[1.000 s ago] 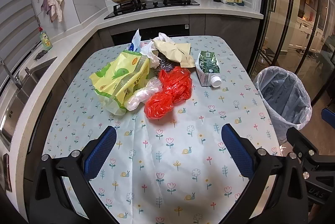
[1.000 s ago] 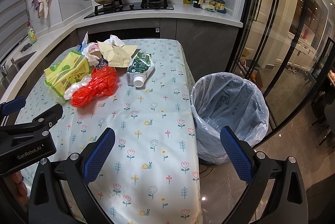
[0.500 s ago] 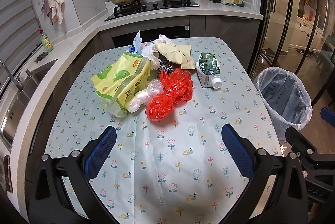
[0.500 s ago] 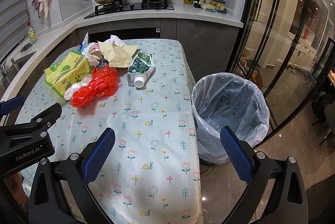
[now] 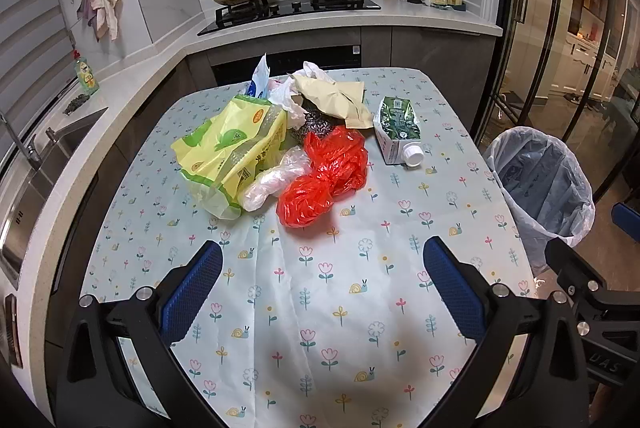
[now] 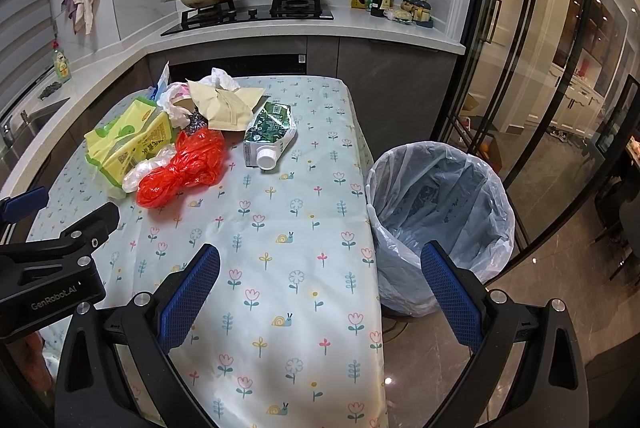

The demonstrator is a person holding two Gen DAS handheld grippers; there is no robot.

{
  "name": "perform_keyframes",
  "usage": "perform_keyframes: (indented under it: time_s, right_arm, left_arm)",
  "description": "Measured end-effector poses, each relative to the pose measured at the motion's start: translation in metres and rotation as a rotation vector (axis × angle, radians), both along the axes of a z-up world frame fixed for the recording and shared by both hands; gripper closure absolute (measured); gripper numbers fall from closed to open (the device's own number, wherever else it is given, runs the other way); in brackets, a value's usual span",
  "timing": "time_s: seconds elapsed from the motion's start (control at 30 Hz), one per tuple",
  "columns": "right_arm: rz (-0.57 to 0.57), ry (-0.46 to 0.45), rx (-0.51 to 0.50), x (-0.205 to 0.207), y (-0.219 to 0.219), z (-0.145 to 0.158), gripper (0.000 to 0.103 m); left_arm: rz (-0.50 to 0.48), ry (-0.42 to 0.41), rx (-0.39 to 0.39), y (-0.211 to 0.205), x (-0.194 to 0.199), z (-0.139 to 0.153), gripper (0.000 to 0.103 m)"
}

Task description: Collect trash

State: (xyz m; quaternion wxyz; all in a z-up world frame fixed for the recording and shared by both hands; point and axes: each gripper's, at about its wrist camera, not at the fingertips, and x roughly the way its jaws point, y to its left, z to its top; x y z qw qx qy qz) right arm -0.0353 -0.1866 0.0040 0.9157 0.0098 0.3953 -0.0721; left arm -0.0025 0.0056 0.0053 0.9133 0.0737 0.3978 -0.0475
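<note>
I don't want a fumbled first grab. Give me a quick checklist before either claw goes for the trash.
1. Left claw open, empty: ok.
2. Right claw open, empty: ok.
3. Lined trash bin open beside the table: ok.
4. Milk carton apart from the pile, free to grab: ok.
5. Carton's cap shut tight: cannot tell.
6. Red plastic bag free of the clear bag: not ok, touching.

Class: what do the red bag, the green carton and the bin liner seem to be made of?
Red bag: thin glossy plastic, crinkled and translucent. Green carton: probably coated paperboard, printed, creased, with a white plastic cap. Bin liner: thin translucent plastic film, wrinkled over the rim.
</note>
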Motion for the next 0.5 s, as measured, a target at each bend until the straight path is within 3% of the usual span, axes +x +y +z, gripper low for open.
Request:
perform_keyframes:
  time_s: [0.5]
  right_arm:
    - [0.007, -0.001, -0.005, 0.0043, 0.0051, 0.0016, 0.007]
  left_arm:
    - [0.001, 0.002, -0.002, 0.0005, 0.0021, -0.0005, 0.007]
